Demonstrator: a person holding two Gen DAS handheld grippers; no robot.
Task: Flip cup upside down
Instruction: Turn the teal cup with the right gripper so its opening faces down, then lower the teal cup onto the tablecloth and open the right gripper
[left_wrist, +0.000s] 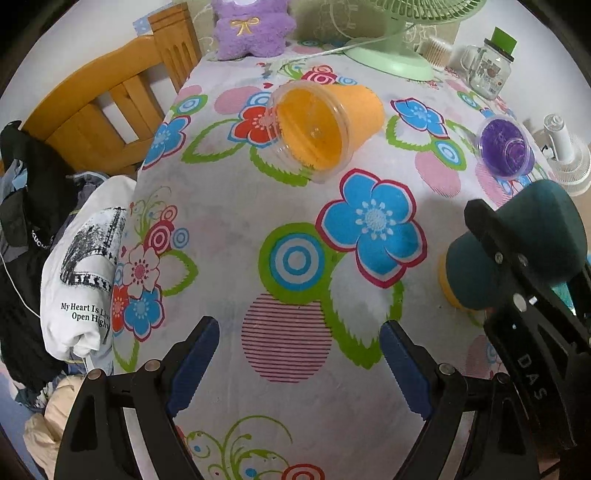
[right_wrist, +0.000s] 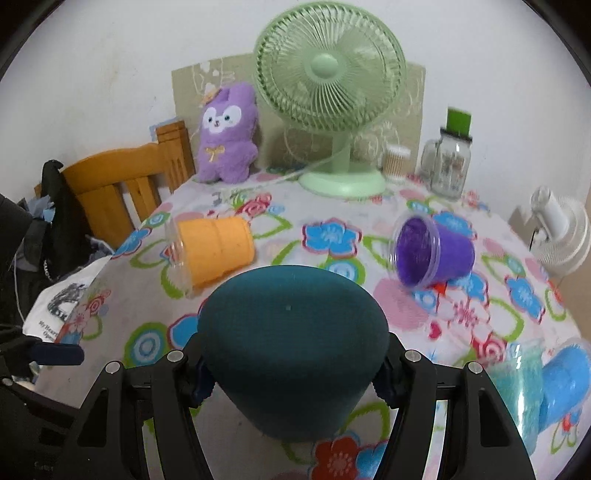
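My right gripper (right_wrist: 291, 373) is shut on a dark teal cup (right_wrist: 291, 347) and holds it above the flowered tablecloth, its closed base up and toward the camera. In the left wrist view the same cup (left_wrist: 524, 240) and the right gripper sit at the right edge. My left gripper (left_wrist: 299, 369) is open and empty over the near part of the table. An orange cup (left_wrist: 325, 125) lies on its side, mouth toward me; it also shows in the right wrist view (right_wrist: 214, 251). A purple cup (right_wrist: 436, 251) lies on its side further right.
A light blue cup (right_wrist: 554, 384) lies on its side at the near right. A green fan (right_wrist: 332, 92), a purple plush toy (right_wrist: 227, 136), a glass jar (right_wrist: 448, 162) and a small white fan (right_wrist: 557, 229) stand at the back. A wooden chair (left_wrist: 103, 110) and clothes (left_wrist: 81, 273) are left.
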